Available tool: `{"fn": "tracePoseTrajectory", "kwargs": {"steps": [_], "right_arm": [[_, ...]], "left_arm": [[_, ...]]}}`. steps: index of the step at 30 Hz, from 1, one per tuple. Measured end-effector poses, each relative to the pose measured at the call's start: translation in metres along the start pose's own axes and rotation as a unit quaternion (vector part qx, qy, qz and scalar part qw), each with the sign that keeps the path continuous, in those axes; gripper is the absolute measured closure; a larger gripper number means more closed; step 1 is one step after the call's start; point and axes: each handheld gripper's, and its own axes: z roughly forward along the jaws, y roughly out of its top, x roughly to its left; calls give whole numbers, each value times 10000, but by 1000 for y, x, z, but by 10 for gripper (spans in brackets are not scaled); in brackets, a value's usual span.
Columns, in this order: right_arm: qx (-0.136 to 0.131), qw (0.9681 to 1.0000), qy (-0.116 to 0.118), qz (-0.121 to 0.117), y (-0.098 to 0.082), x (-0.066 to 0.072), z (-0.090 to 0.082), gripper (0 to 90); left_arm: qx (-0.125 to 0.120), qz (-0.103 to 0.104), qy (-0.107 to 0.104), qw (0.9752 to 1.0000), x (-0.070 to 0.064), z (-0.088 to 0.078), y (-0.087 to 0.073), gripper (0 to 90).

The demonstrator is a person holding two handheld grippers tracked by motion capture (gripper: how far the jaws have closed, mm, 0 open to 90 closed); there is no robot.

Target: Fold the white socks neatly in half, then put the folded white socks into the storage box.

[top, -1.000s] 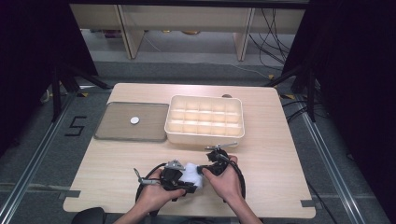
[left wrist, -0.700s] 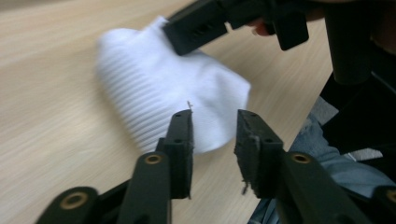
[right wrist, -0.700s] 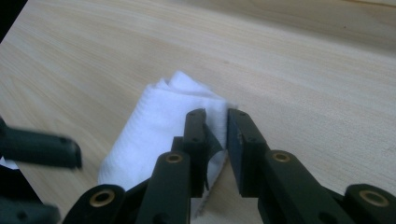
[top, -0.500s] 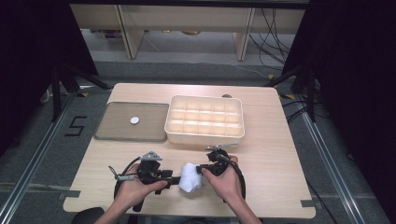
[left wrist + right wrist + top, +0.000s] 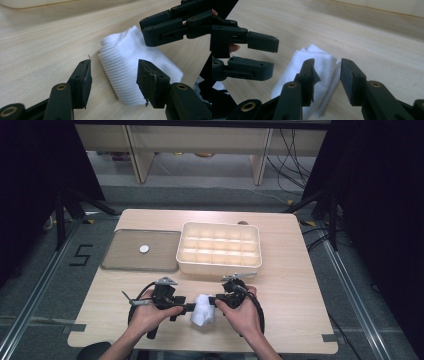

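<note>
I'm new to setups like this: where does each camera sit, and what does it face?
High view: above the table's near edge, looking forward and down; forearms and both hands show.
Left gripper view: on the left gripper, looking along its jaws at the folded white ribbed cloth.
Right gripper view: on the right gripper, facing the cloth.
All views share that cloth.

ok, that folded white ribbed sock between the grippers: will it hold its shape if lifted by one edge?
Probably not. The folded white ribbed sock is soft knit, so its layers would likely flop open. It looks light, and its ribbed cuff should grip rather than slip. It lies flat, so rolling is unlikely.
</note>
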Motion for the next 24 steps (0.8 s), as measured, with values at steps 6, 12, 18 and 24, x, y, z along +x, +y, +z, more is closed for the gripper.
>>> {"fn": "tracePoseTrajectory", "kwargs": {"steps": [6,12,18,24], "right_arm": [[34,10000,-63,31,-2,2,-3,632],[102,9999,-56,56,-6,-1,-3,630],[94,9999,-75,90,-8,-1,-4,630],[107,9999,10,0,-8,3,-8,629]], "left_arm": [[-16,4,-50,10000,1,0,3,446],[25,-10,-49,10000,2,1,4,443],[-4,-22,-66,10000,1,1,5,438],[15,-19,-31,10000,1,1,7,438]]}}
